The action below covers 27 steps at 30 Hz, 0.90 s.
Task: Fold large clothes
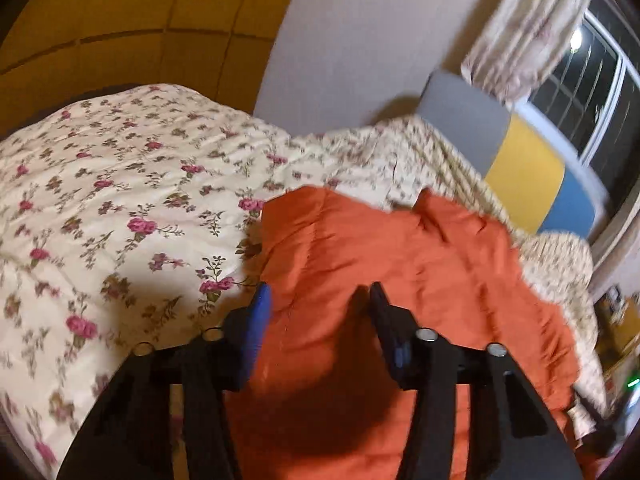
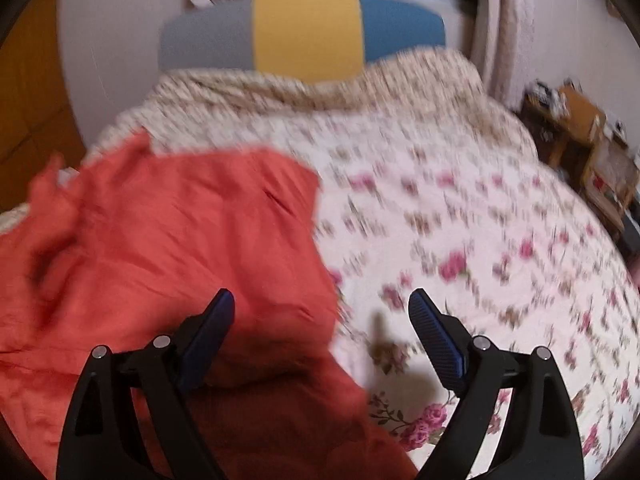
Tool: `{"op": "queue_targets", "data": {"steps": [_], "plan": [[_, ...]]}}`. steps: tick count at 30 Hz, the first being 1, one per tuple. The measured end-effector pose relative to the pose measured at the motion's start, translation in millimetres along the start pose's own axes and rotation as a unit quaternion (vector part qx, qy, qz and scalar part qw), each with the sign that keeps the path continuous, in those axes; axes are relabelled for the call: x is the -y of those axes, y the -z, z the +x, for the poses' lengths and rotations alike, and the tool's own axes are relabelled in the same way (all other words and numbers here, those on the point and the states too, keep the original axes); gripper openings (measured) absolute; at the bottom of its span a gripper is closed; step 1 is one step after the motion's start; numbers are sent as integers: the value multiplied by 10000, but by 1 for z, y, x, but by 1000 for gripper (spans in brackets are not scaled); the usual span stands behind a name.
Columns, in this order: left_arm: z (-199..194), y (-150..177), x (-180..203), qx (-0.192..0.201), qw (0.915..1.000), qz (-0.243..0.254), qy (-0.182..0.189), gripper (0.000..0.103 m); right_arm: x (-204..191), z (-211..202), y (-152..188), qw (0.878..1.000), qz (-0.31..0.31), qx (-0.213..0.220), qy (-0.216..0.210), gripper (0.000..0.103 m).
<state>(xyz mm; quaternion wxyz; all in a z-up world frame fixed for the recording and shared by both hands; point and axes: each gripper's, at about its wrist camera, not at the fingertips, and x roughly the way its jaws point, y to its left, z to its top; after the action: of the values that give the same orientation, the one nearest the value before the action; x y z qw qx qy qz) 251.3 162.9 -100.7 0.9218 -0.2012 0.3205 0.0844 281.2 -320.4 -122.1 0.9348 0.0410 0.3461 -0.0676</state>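
Observation:
An orange-red garment (image 1: 400, 264) lies spread and rumpled on a bed with a floral quilt (image 1: 100, 200). My left gripper (image 1: 320, 296) is open above the garment's near left edge, with its jaws apart and nothing between them. In the right wrist view the same garment (image 2: 180, 232) covers the left half of the quilt (image 2: 480, 220). My right gripper (image 2: 322, 300) is open above the garment's right edge, its left finger over the cloth and its right finger over the quilt. Both views are motion-blurred.
A grey, yellow and blue headboard (image 2: 304, 32) stands at the bed's far end under a window (image 1: 592, 92) with curtains. A wooden side table (image 2: 580, 136) with clutter stands at the bed's right. A yellow wardrobe (image 1: 120, 20) is behind the bed.

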Motion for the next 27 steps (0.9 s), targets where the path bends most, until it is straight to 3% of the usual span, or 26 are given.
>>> {"op": "queue_targets", "data": {"steps": [4, 7, 11, 14, 17, 21, 24, 27], "plan": [[14, -2, 22, -8, 9992, 407, -58, 48, -40, -41, -19, 9960, -140, 515, -710, 88], [30, -4, 39, -109, 9973, 714, -157, 48, -99, -60, -33, 9858, -723, 729, -1331, 84], [51, -2, 46, -173, 9950, 942, -295, 48, -179, -46, -35, 9683, -1623, 401, -1855, 67], [51, 4, 40, -87, 9956, 910, -219, 48, -202, -18, -38, 9704, -1703, 119, -1707, 65], [54, 4, 28, -96, 9978, 653, -54, 51, -194, 22, -30, 9785, -1358, -330, -1518, 62], [61, 5, 21, -216, 9986, 469, 72, 51, -177, 43, -17, 9800, -1055, -279, -1664, 62], [59, 3, 24, -244, 9982, 546, -14, 52, -180, 46, -12, 9816, -1123, -225, -1527, 62], [35, 0, 36, 54, 9974, 699, -189, 56, -178, 47, -10, 9820, -1144, -238, -1486, 62]]}}
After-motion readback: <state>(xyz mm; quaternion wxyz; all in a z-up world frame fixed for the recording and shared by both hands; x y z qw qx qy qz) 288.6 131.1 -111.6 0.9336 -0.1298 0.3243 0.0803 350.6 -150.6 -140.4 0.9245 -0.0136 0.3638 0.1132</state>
